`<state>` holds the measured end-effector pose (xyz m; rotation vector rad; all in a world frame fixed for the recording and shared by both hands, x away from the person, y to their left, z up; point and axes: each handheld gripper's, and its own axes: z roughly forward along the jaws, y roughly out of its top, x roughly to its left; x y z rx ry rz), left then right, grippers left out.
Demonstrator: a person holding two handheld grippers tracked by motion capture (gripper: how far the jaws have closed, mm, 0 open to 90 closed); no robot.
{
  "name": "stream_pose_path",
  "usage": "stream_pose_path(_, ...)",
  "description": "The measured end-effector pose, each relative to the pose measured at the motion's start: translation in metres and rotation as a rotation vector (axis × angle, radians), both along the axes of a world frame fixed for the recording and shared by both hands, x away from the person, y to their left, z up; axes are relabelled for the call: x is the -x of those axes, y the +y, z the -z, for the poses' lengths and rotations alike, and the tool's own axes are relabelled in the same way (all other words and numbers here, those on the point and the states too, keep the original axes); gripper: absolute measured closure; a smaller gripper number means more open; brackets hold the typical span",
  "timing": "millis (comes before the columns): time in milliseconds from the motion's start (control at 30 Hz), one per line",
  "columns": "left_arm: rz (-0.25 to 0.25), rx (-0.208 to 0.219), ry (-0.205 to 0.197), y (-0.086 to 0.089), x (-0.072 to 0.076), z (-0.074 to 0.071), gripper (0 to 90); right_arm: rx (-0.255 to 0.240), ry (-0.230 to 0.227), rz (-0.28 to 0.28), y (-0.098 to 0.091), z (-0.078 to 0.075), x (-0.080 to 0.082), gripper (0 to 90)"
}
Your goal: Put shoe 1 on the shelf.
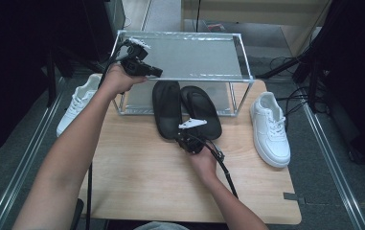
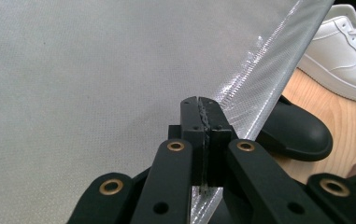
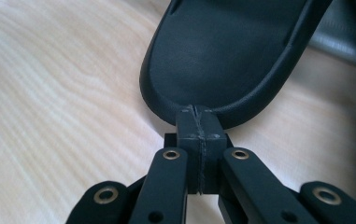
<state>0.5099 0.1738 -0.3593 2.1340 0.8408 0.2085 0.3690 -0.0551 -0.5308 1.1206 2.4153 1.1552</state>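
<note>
We see two black slippers (image 1: 186, 115) lying side by side at the centre of the high view, soles on the wooden table (image 1: 137, 177), toes tucked just under the lower shelf space of a rack; they are matte, smooth and rounded at the heel, with a raised rim around the footbed; in the right gripper view the heel of one black slipper fills the upper middle of the frame, its rim curving down to our jaws. The right gripper (image 3: 198, 112) sits at the lower centre of that view with its jaws pressed together, the tips touching the heel rim; whether they pinch the rim itself we cannot tell. The left gripper (image 2: 199, 100) has its jaws shut too, closed on the edge of the rack's top sheet (image 2: 96, 70), a pale grey mesh-like cover in a clear frame, seen at the upper centre of the high view. The rack (image 1: 240, 67) holds nothing on top; the slippers' toes reach beneath it. One white sneaker (image 1: 269, 128) stands at the right of the table, another white sneaker (image 1: 78, 103) at the left, off the table's edge.
</note>
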Motion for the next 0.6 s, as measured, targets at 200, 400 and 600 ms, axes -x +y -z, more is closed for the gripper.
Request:
stream_pose_path(200,0.001,0.003,-0.001,0.000,0.000,0.000,90.0,-0.025,-0.021,0.013,0.007,-0.009,-0.017,90.0)
stream_pose_path(400,-0.002,-0.001,0.000,0.000,0.000,0.000,90.0,-0.018,-0.011,0.028,0.015,-0.012,-0.034,90.0)
stream_pose_path(600,0.001,-0.018,-0.027,-0.002,0.001,0.000,90.0,-0.097,-0.002,0.059,0.022,-0.005,-0.044,90.0)
